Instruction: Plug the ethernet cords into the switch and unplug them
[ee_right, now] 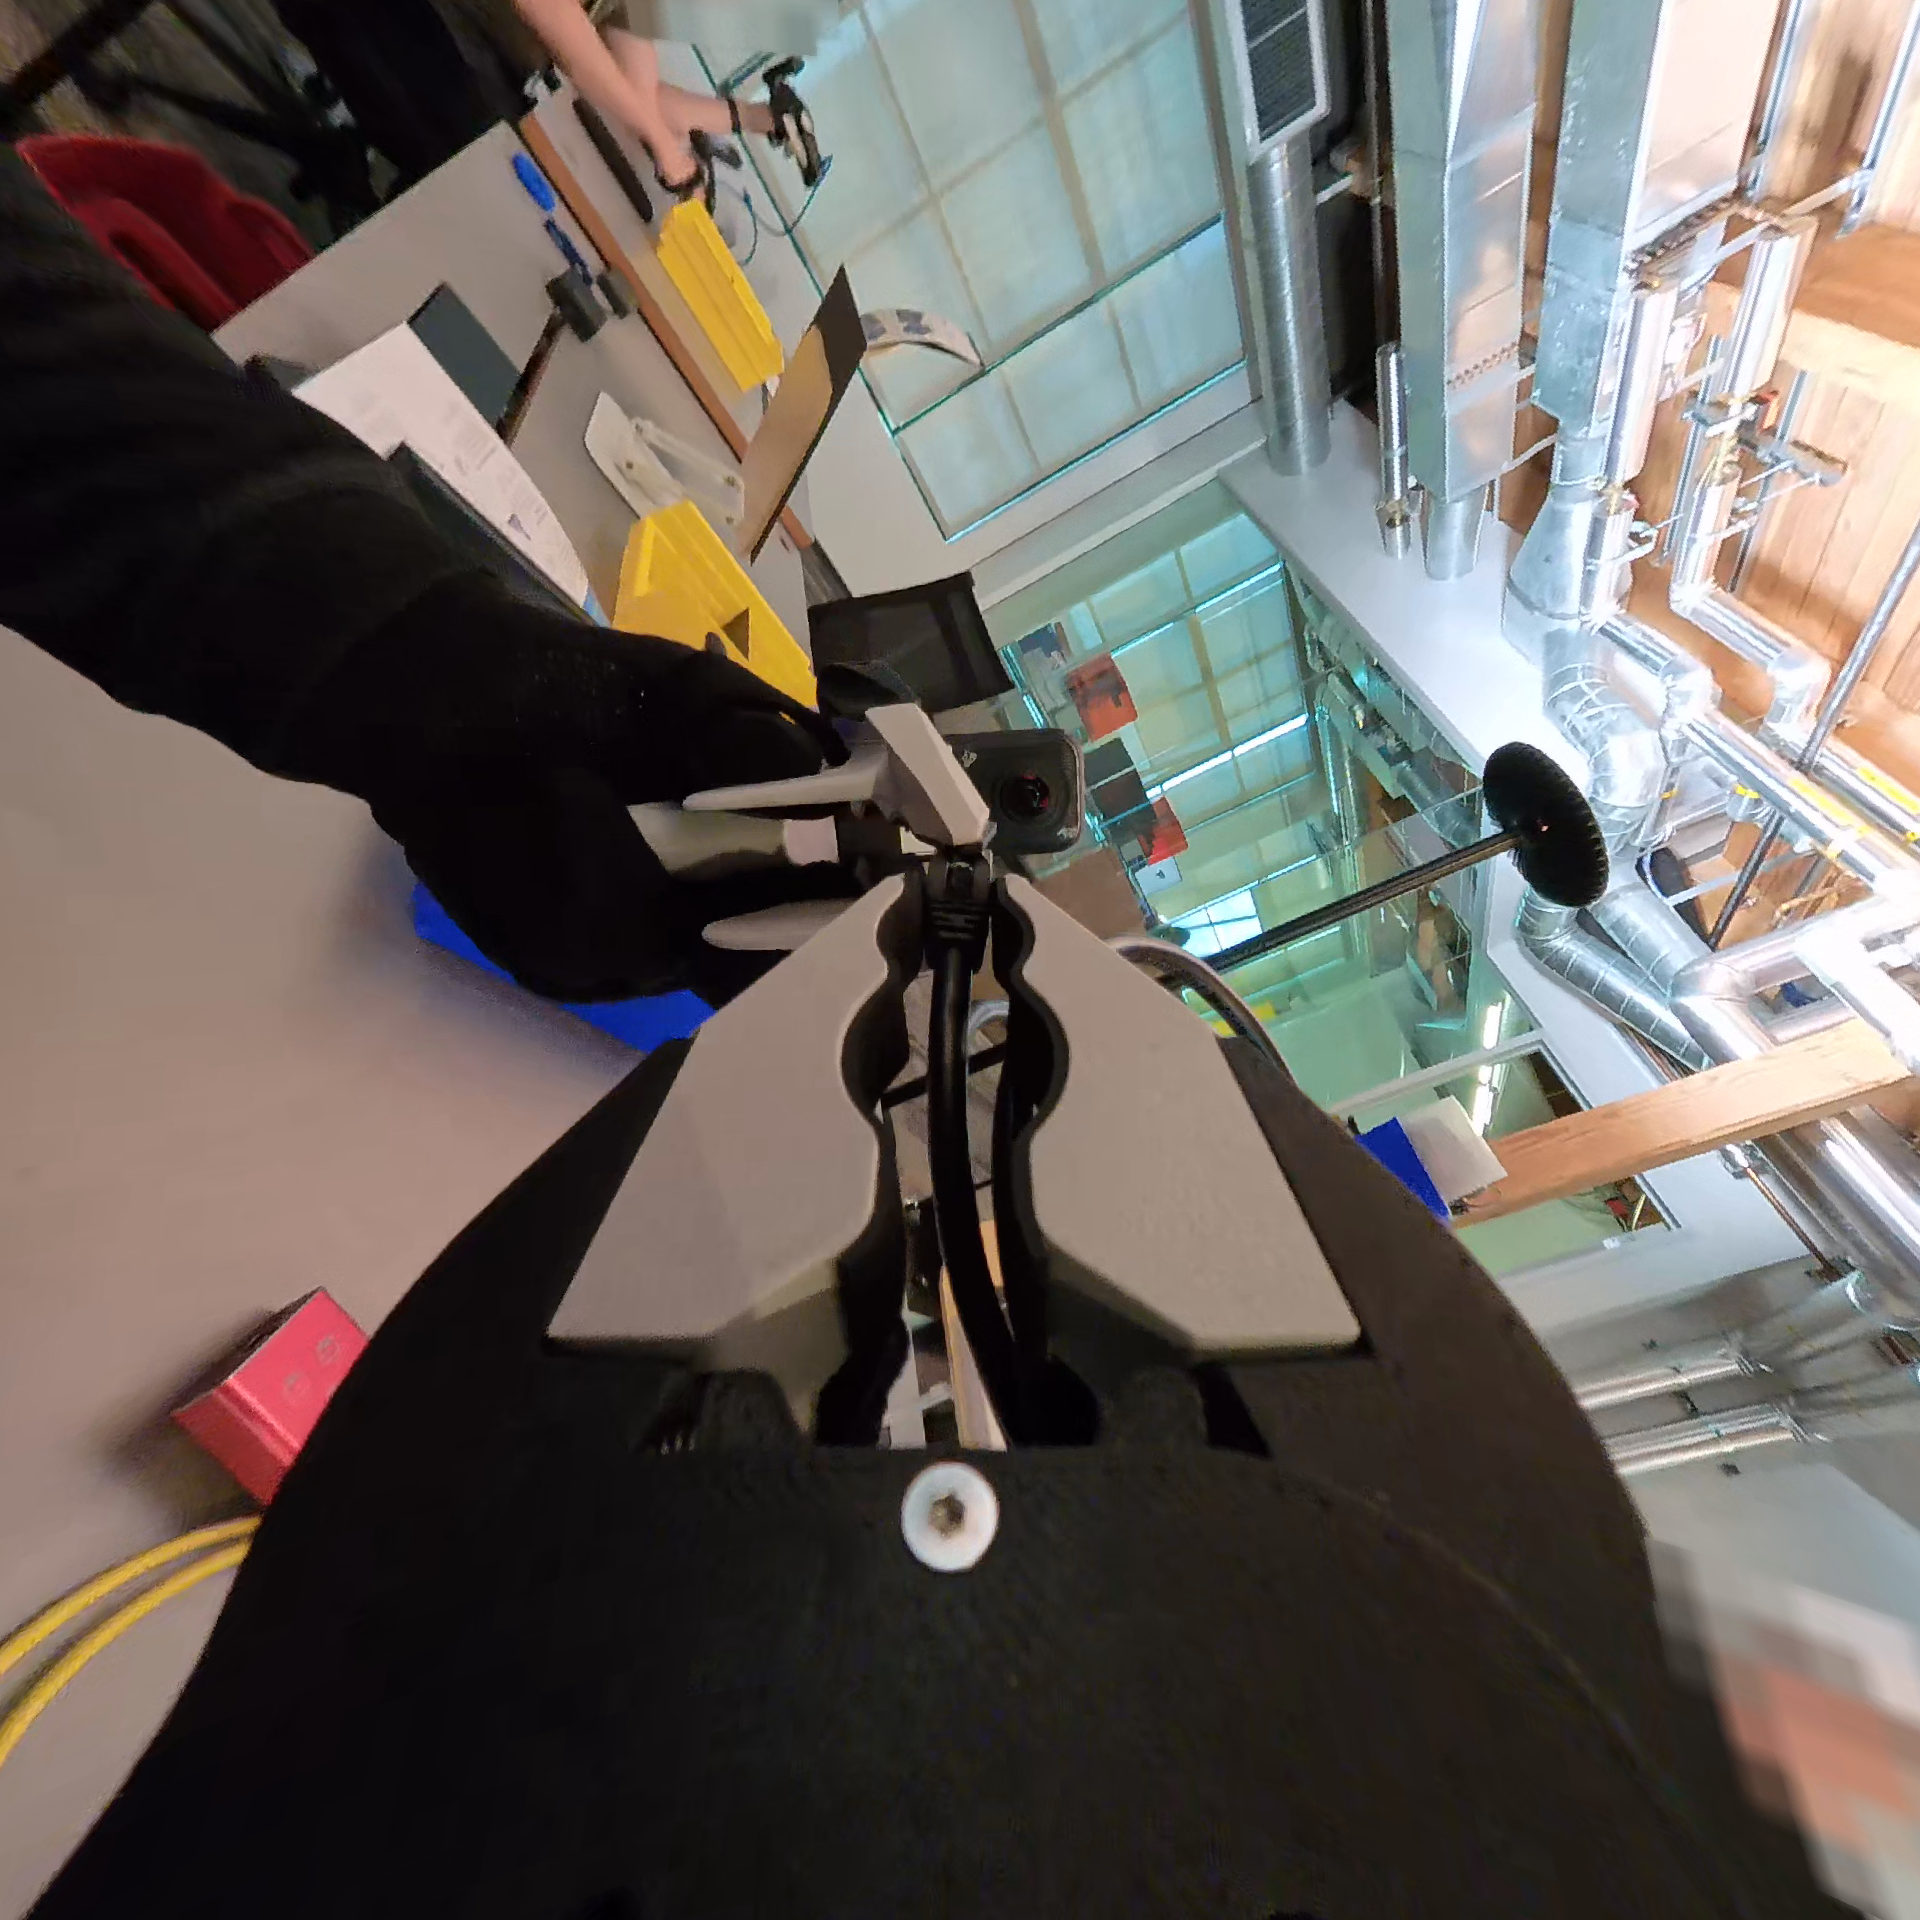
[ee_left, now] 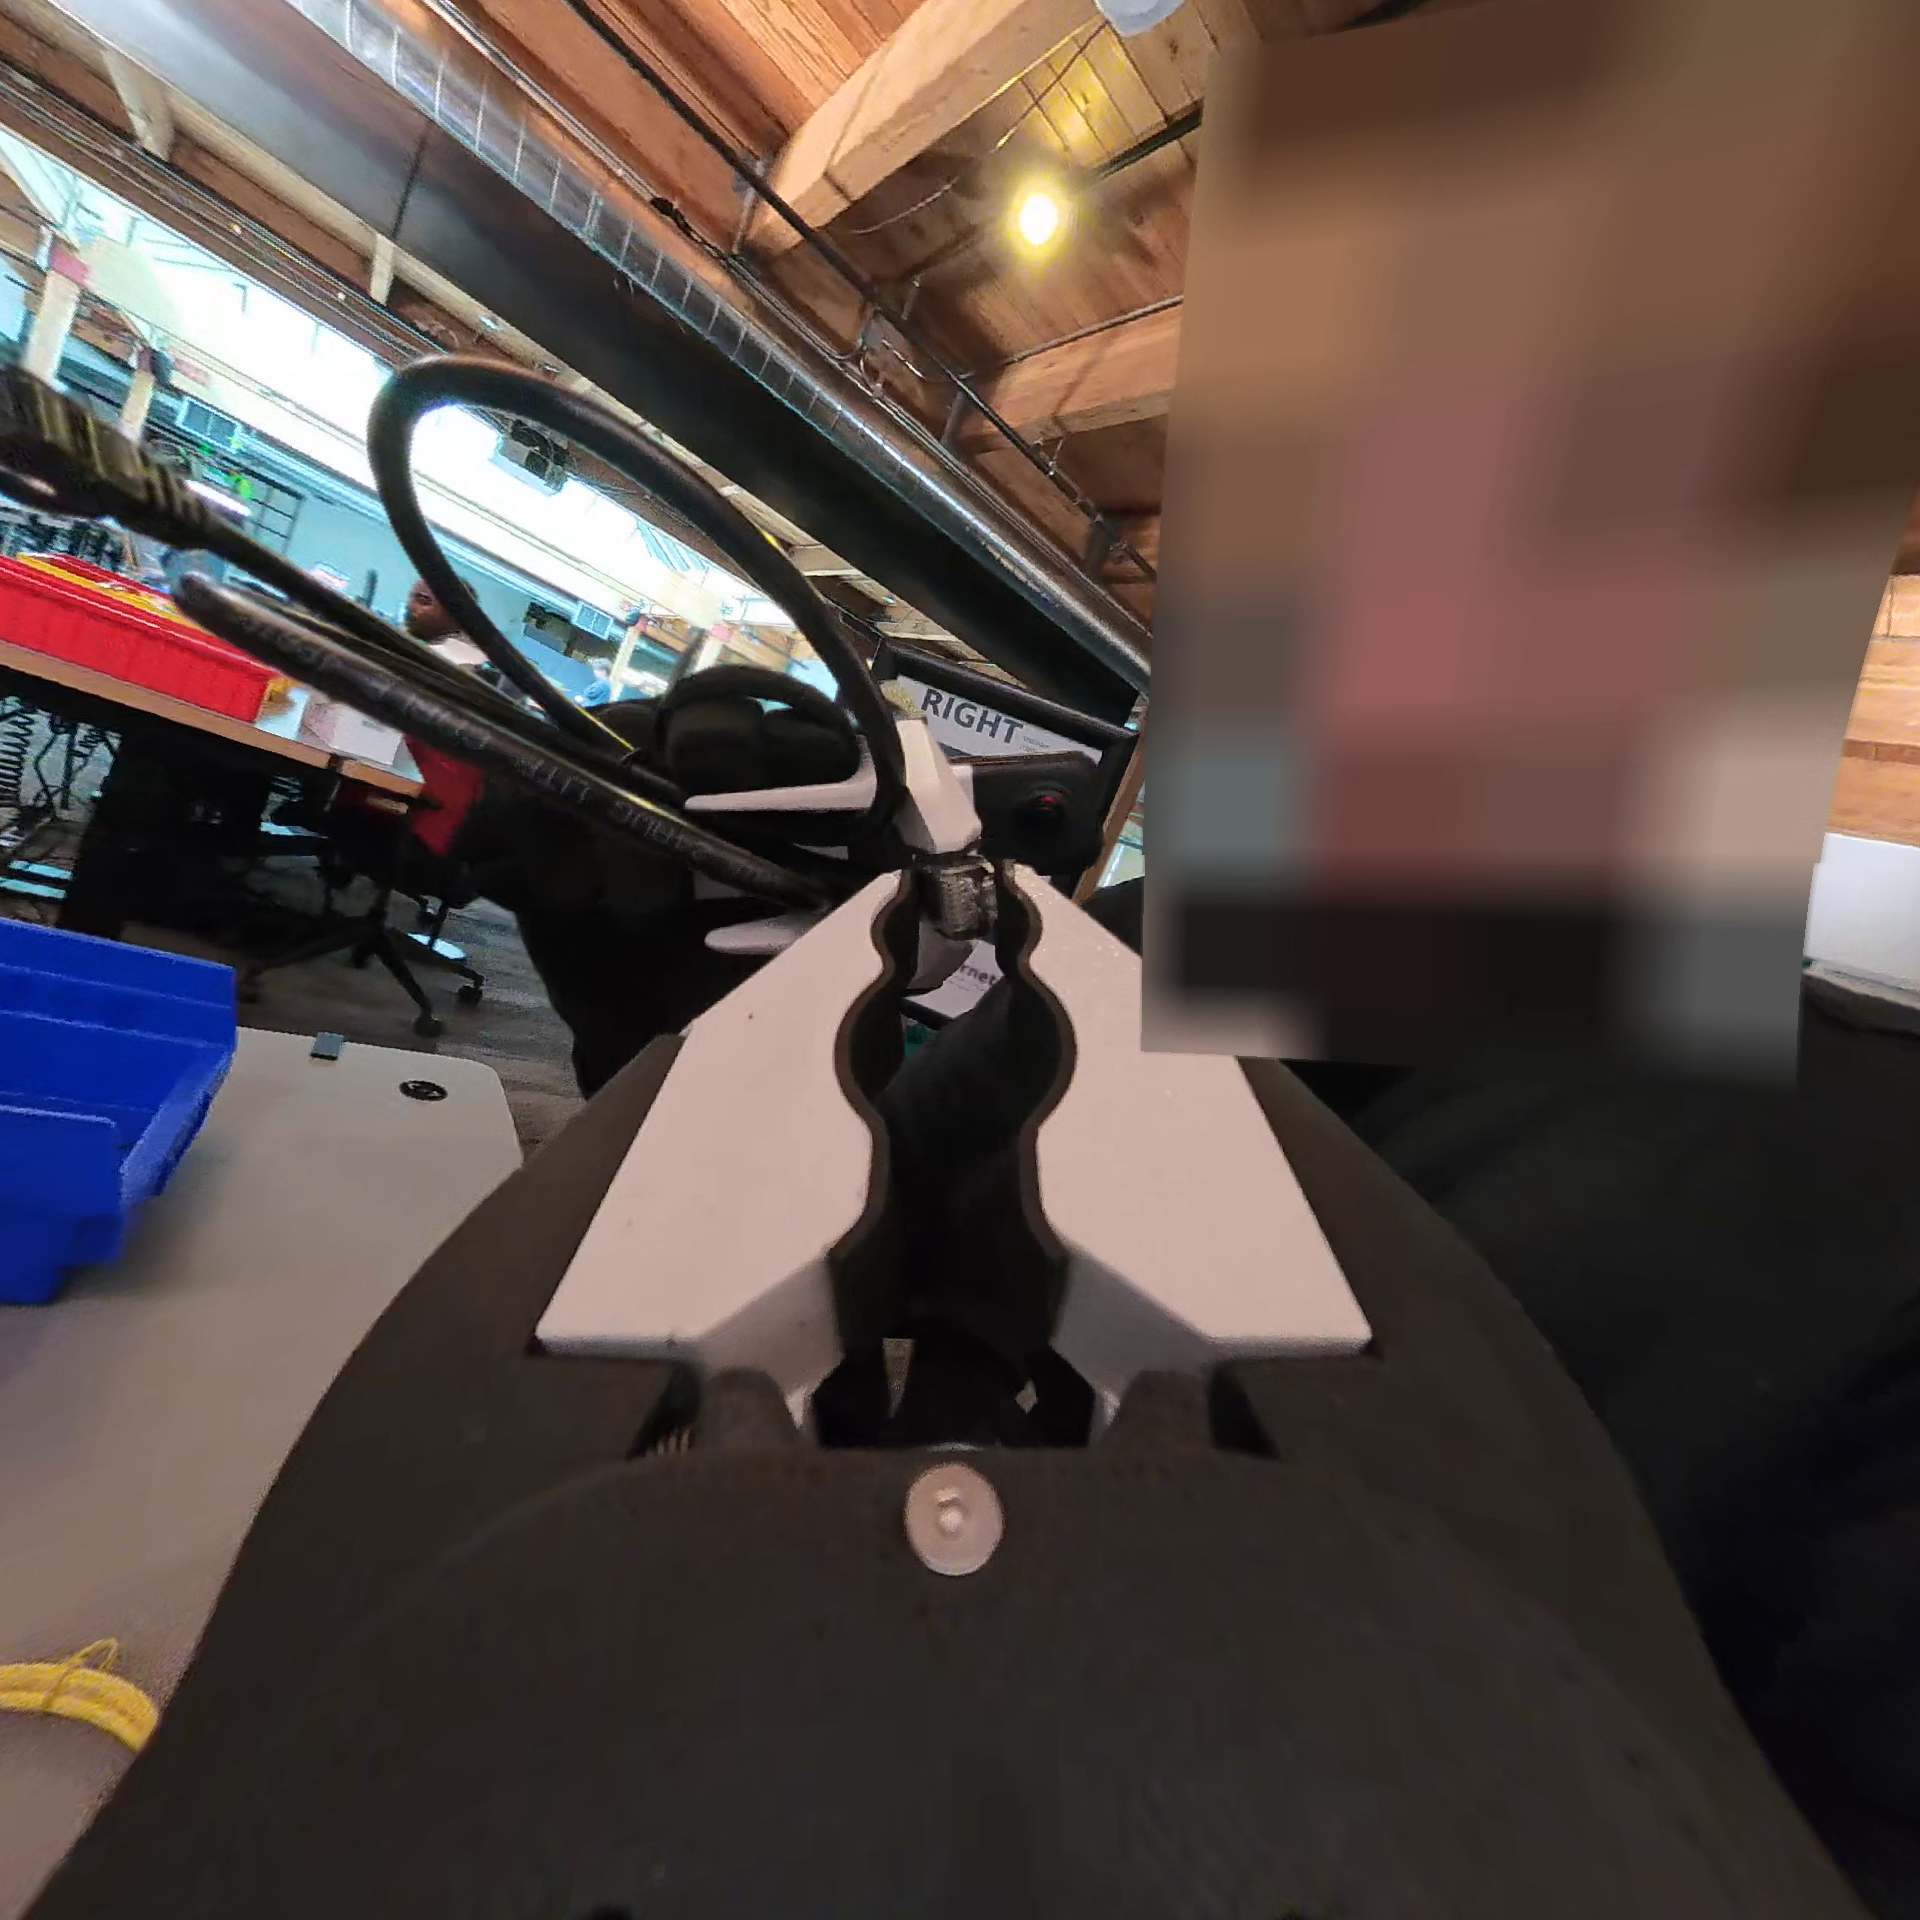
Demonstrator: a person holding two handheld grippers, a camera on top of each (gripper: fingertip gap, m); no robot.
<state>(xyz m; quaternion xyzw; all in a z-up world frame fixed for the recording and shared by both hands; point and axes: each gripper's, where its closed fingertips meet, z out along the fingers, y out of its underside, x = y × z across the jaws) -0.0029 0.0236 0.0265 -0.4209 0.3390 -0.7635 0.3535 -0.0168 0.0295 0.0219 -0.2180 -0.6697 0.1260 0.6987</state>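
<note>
Both grippers are lifted off the table, tip to tip, on one black ethernet cord. In the left wrist view my left gripper (ee_left: 956,896) is shut on the cord's clear plug (ee_left: 961,904). The right gripper (ee_left: 940,821) faces it closely. The black cord (ee_left: 436,405) loops up and left behind it. In the right wrist view my right gripper (ee_right: 956,883) is shut on the plug's black boot (ee_right: 951,914). The cord (ee_right: 951,1101) runs back between its fingers. The left gripper (ee_right: 935,805) is held by a black-gloved hand (ee_right: 582,790). No switch is in view.
A grey table (ee_left: 260,1247) lies below with a blue bin (ee_left: 94,1091) and a yellow cord (ee_left: 73,1694). A red bin (ee_left: 125,634) sits on a farther table. The right wrist view shows a pink box (ee_right: 275,1387), yellow cables (ee_right: 94,1621) and yellow bins (ee_right: 696,603). My two grippers' fingertips are within a few centimetres of each other.
</note>
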